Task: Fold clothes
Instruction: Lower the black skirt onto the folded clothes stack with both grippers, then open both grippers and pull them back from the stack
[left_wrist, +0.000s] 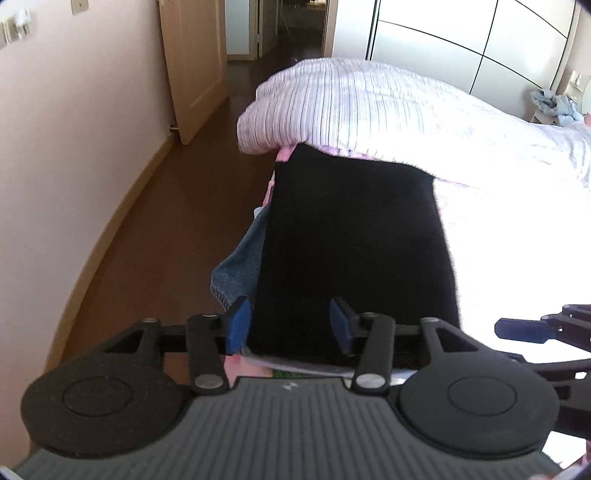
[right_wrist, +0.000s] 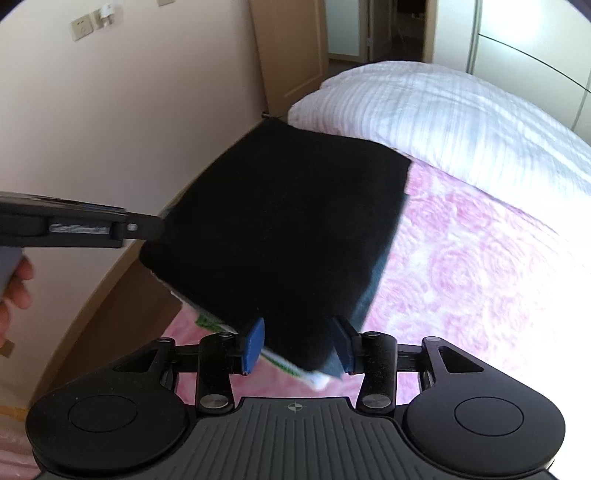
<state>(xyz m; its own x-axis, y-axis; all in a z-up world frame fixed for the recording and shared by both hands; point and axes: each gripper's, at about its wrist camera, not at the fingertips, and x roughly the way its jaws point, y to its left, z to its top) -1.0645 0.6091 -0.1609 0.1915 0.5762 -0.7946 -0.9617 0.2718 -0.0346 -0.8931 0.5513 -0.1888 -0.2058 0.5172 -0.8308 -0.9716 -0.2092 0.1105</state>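
Observation:
A black folded garment (left_wrist: 351, 240) (right_wrist: 280, 221) tops a small stack at the bed's left edge. Under it show a blue denim piece (left_wrist: 240, 266) (right_wrist: 369, 302) and a white-and-green item (right_wrist: 210, 321). My left gripper (left_wrist: 290, 325) is open over the stack's near edge, and its blue pads do not press the cloth. In the right wrist view its arm (right_wrist: 110, 225) reaches in from the left. My right gripper (right_wrist: 300, 345) is open too, with the stack's near corner showing in the gap between its fingers. In the left wrist view one of its fingers (left_wrist: 524, 329) stands clear of the garment's right edge.
The stack lies on a pink floral sheet (right_wrist: 461, 258) in front of a striped duvet (left_wrist: 369, 103). Brown floor (left_wrist: 166, 221) runs along the wall to a wooden door (left_wrist: 195, 74). A wardrobe (left_wrist: 461, 37) stands behind the bed, light blue clothes (left_wrist: 554, 103) far right. A hand (right_wrist: 14, 288) holds the left gripper.

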